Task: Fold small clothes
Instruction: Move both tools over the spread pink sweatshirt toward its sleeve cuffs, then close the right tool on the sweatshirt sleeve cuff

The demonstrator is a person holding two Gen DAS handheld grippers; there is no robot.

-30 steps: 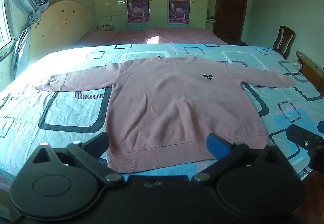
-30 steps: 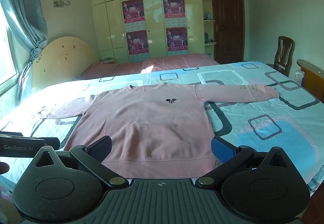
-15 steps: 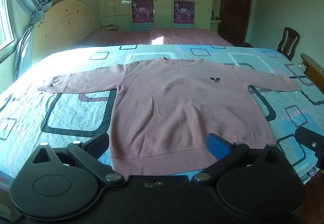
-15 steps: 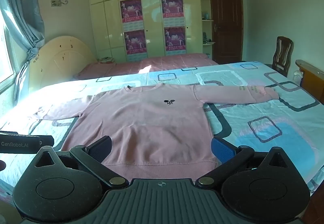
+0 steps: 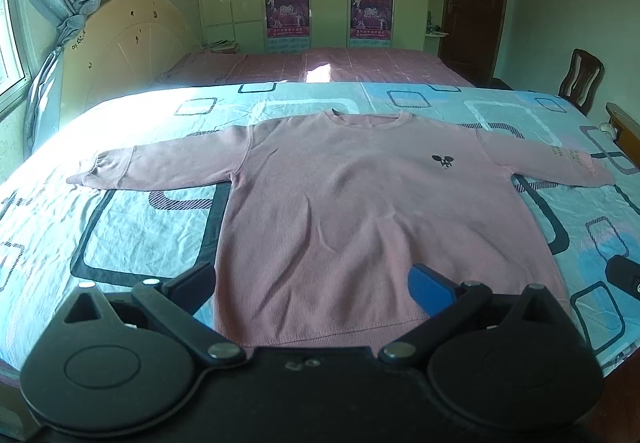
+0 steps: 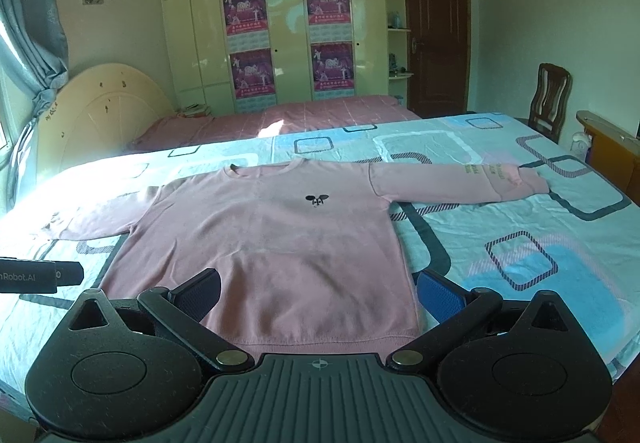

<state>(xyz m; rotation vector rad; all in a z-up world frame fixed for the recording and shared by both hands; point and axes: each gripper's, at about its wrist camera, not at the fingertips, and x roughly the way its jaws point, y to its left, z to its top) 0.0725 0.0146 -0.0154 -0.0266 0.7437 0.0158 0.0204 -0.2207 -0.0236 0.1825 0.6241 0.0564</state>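
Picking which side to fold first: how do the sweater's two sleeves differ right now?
The left sleeve is plain pink and lies partly in bright sunlight; the right sleeve carries yellowish lettering near the cuff and lies in even light. Both lie flat, stretched straight out from the pink sweater on the bedsheet, untouched by either gripper.

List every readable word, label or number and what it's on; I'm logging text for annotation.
"nRobot.AI", cut off at the picture's edge: on the left gripper, seen from the right wrist.
"2010": on the wardrobe posters; their smaller print is blurred.
Yellow lettering on the sweater sleeve: too small to read.
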